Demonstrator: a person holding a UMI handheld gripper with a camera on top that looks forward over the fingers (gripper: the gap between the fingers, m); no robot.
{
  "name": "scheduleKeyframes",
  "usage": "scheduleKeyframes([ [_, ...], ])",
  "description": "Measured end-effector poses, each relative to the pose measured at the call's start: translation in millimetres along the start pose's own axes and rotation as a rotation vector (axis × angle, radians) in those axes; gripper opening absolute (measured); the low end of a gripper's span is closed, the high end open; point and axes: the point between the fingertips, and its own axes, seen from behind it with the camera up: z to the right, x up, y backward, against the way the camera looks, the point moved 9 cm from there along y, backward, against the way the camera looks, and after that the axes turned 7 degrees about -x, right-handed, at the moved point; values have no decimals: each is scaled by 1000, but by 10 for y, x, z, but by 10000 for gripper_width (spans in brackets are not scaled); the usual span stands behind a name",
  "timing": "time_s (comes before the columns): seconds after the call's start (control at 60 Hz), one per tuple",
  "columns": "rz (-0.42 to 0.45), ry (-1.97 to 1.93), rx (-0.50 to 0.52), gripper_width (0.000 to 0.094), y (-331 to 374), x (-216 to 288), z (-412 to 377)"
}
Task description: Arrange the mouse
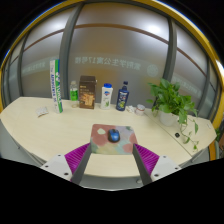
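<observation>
Mouse: a small blue mouse point(114, 135) sits on a colourful mousepad point(113, 139), low in the centre of the frame, just ahead of the fingers and touched by neither.
Mousepad: lies flat near the front edge of the pale desk point(60, 135).
Gripper: the gripper point(111, 160) has its fingers spread apart, holding nothing; the magenta pads point(76, 157) show at the bottom centre, either side of the mousepad's near edge.
Back row: above centre, along the desk's far edge, stand a tall green-and-white box point(54, 82), a green bottle point(73, 95), a brown box point(88, 92), a white carton point(106, 96) and a dark bottle point(123, 96).
Plant: a leafy plant point(172, 98) stands at the right of the frame.
Background: frosted glass panels point(120, 50) fill the upper frame.
</observation>
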Motion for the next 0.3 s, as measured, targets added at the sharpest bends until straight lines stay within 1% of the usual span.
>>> scheduleKeyframes([
  [0.167,9,-3,0,849,300,-86,-31],
  [0.3,14,2,-2,848,386,-111,-43],
])
